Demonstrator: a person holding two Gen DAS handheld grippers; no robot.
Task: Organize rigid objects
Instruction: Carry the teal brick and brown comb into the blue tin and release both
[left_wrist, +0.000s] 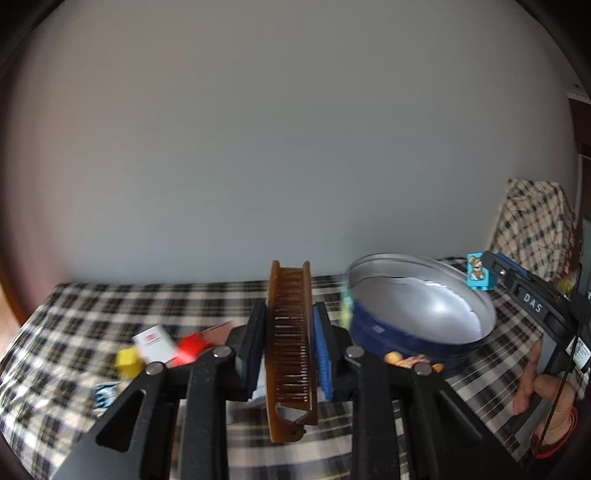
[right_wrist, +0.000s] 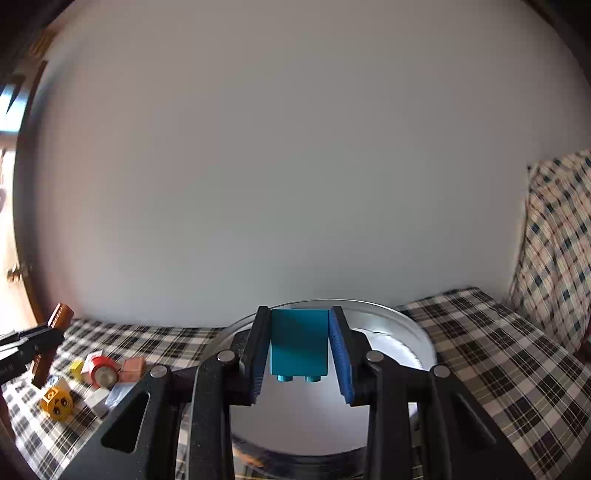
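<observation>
The left tool (left_wrist: 290, 350) is pinching a brown comb (left_wrist: 291, 343) that stands lengthwise between its pads, raised above the checked bed (left_wrist: 110, 306). The right tool (right_wrist: 299, 354) is pinching a teal toy brick (right_wrist: 299, 347) over the open round tin (right_wrist: 417, 339). To the left, near the wall, a yellow block (left_wrist: 127, 360), a white box (left_wrist: 153, 341) and a red piece (left_wrist: 190, 347) lie clustered on the bed.
</observation>
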